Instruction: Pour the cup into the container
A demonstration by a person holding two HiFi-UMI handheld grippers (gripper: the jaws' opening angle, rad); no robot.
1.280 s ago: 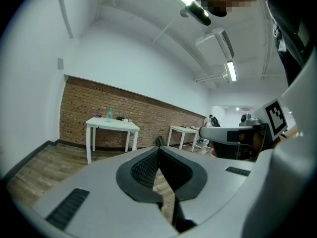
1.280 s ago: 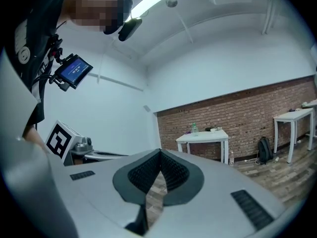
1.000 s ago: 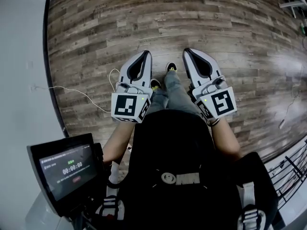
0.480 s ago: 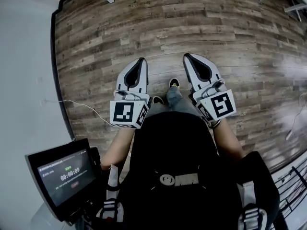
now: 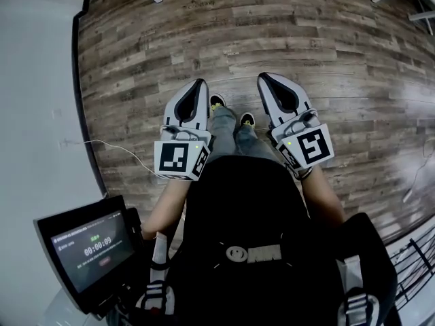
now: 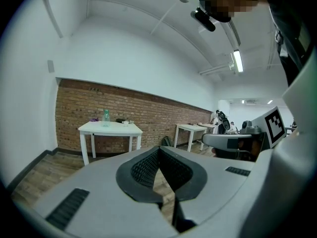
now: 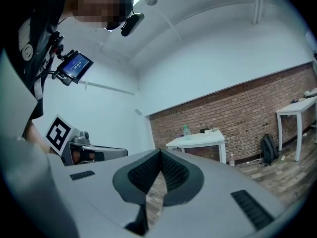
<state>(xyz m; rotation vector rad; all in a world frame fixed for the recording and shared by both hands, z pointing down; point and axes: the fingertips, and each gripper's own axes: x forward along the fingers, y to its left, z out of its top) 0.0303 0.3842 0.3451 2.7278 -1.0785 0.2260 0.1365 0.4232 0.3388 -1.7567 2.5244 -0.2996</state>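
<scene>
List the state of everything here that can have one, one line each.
left gripper: shut, nothing between the jaws
right gripper: shut, nothing between the jaws
screen: on, showing a timer
bottle: upright on the white table
ceiling light: on

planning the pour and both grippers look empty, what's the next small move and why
Probably step toward the white table by the brick wall: the left gripper and right gripper are both shut with nothing between them, held over the wood floor, and nothing to pour is within reach.
</scene>
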